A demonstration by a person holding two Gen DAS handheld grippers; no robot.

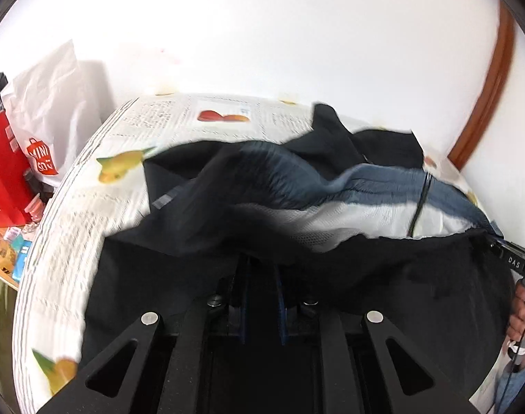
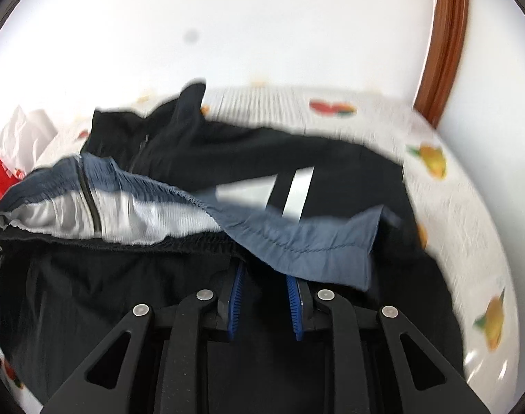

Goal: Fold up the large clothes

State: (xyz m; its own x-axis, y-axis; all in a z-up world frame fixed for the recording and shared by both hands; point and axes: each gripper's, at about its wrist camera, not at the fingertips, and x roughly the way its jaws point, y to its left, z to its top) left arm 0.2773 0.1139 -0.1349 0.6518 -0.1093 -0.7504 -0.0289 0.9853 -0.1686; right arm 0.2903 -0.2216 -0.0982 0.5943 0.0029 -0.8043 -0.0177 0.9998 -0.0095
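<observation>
1. Desk cover [image 1: 72,241] is a white newspaper-print cloth with little fruit pictures all over it.
2. Off the desk's left side there's a red Miniso shopping bag [image 1: 7,179] with a white plastic bag [image 1: 52,86] right behind it.
3. Some small bottles and boxes [image 1: 17,241] sit below the bags, too blurry to tell what they are.
4. Plain white wall [image 2: 262,27] behind everything, and a brown wooden frame [image 2: 445,41] runs down the right.

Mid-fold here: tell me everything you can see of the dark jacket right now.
The jacket is black, thin woven fabric, with slate-blue panels, a white mesh lining, a dark zipper and silver stripes. It lies crumpled, partly turned inside out, on the fruit-print tablecloth. Its near hem drapes over the fingertips of both the left gripper and the right gripper, hiding them. Motion blur hides finer detail.
</observation>
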